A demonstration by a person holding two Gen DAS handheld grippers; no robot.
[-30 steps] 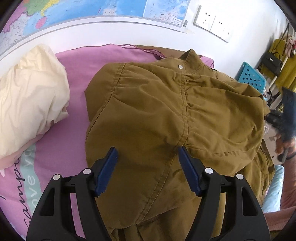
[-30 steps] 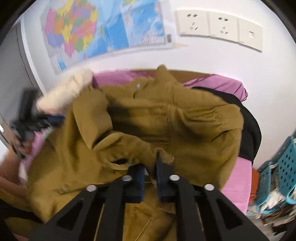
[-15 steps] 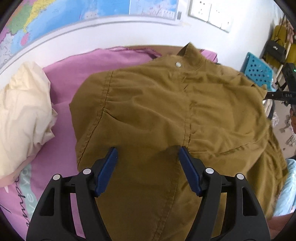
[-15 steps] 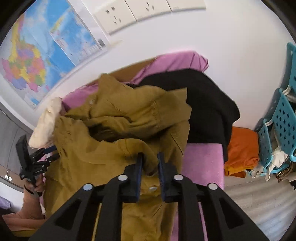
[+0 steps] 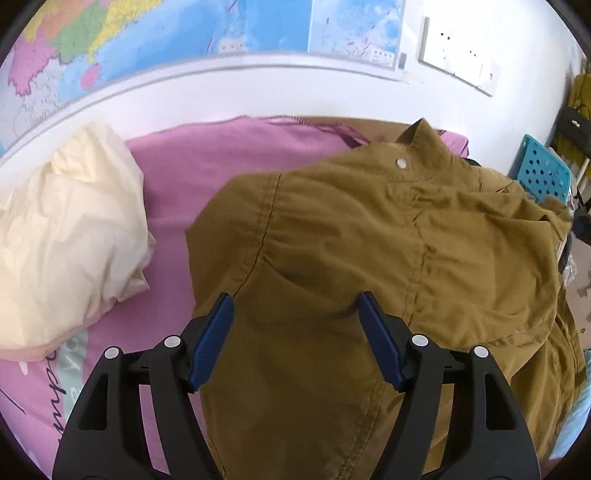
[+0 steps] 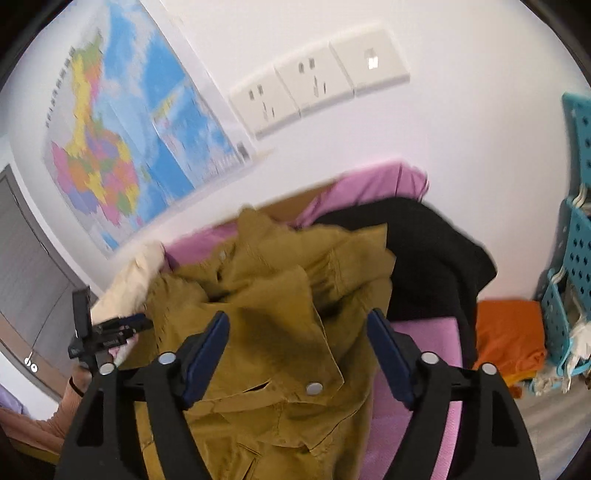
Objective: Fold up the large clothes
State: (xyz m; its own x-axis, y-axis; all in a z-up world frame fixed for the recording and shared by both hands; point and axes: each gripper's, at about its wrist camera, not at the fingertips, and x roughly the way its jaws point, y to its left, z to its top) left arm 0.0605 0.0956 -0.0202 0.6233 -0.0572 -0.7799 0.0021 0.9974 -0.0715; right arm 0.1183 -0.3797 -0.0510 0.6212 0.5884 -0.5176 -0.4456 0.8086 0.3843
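Observation:
A mustard-brown jacket (image 5: 369, 258) lies bunched on the pink bed sheet (image 5: 207, 173), its collar with a silver snap toward the wall. My left gripper (image 5: 295, 314) is open just above the jacket's near part, holding nothing. In the right wrist view the same jacket (image 6: 280, 325) lies crumpled with a flap folded over. My right gripper (image 6: 297, 328) is open over it and empty. The left gripper (image 6: 125, 328) also shows there at the jacket's left edge.
A cream pillow (image 5: 62, 236) lies on the bed to the left. A black garment (image 6: 436, 258) lies beyond the jacket at the right. An orange cloth (image 6: 506, 332) and blue perforated baskets (image 6: 576, 258) stand off the bed's right. A wall with a map (image 5: 184, 33) is behind.
My right gripper was shut on a fold of the jacket; it has opened and let go. The jacket has settled flatter. My left gripper stays open over the jacket.

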